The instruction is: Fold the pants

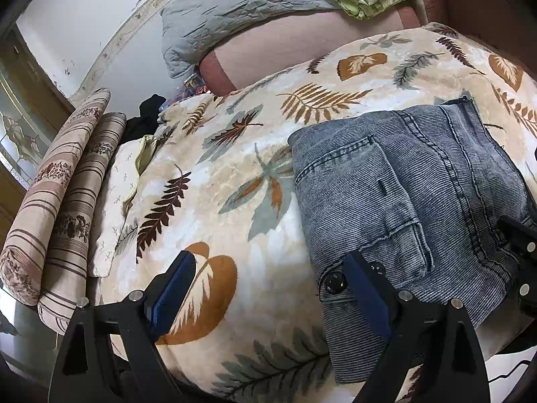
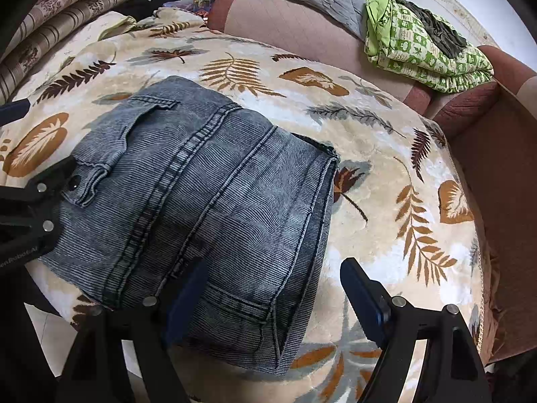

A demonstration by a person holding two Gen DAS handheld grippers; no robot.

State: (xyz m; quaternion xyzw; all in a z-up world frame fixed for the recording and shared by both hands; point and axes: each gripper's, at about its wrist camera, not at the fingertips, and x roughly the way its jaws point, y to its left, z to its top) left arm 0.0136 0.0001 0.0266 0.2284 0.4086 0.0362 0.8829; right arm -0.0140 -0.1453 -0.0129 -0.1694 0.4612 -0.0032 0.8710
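The blue denim pants (image 1: 412,201) lie folded into a compact rectangle on the leaf-patterned blanket (image 1: 235,174); they also show in the right wrist view (image 2: 201,201). My left gripper (image 1: 268,268) is open and empty over the fold's left edge, one finger above the button area, the other over the blanket. My right gripper (image 2: 275,278) is open and empty over the fold's near right corner. The left gripper's body (image 2: 30,201) shows at the left edge of the right wrist view, by the pocket.
Striped rolled cushions (image 1: 57,208) lie at the left. A grey quilted pillow (image 1: 235,10) and a green patterned bundle (image 2: 423,50) sit on the pink sofa (image 2: 295,23) behind. Dark clothing (image 1: 144,117) lies at the blanket's far corner.
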